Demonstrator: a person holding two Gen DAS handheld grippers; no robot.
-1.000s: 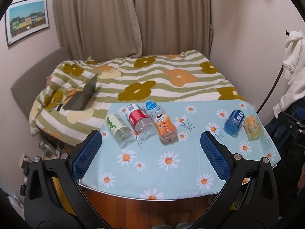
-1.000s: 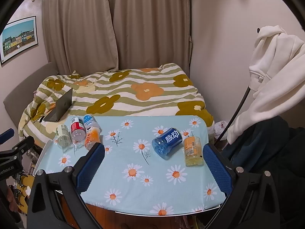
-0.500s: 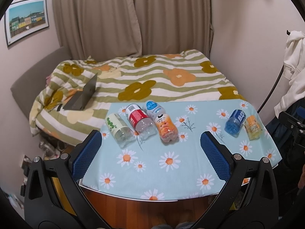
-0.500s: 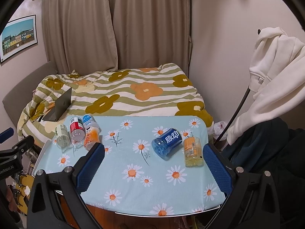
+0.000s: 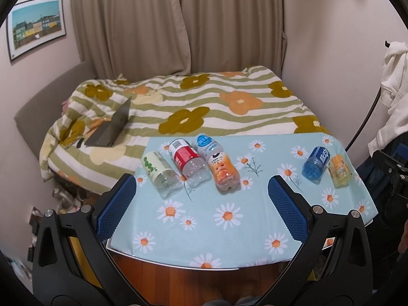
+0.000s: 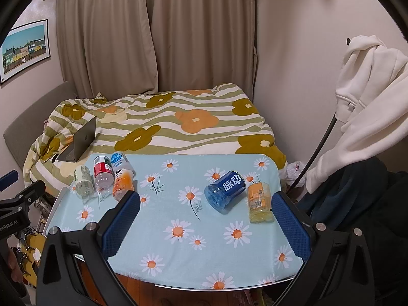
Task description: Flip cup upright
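Both tools hang above the near edge of the desk [image 5: 255,229], which is covered by a pale blue cloth printed with daisies. The left tool [image 5: 201,199] has its blue-padded fingers [image 5: 116,205] spread wide with nothing between them; the right tool [image 6: 204,216] is likewise spread wide and empty.

Five cut-down bottle cups lie on their sides on the cloth. In the left wrist view three sit together in the centre-left of the frame: the green-label cup [image 5: 159,173], just beside it the red-label cup [image 5: 188,160], and beside that the orange cup [image 5: 219,167] with a blue-and-white upper part. The red one seems to touch both neighbours. All three point their open ends toward the far edge of the desk and their bases toward the camera.

Well apart, at the right of that frame, lie the blue cup [image 5: 316,164] and the yellow cup [image 5: 339,169], side by side. In the right wrist view the blue cup [image 6: 225,191] sits in the centre-right, and the yellow cup [image 6: 260,201] is just beside the tool's right finger.

Behind the desk, in the middle of both frames, is a bed [image 5: 216,107] with a striped flowered quilt, and an open laptop [image 5: 112,127] rests on its left part. A white garment [image 6: 369,107] hangs at the right edge.
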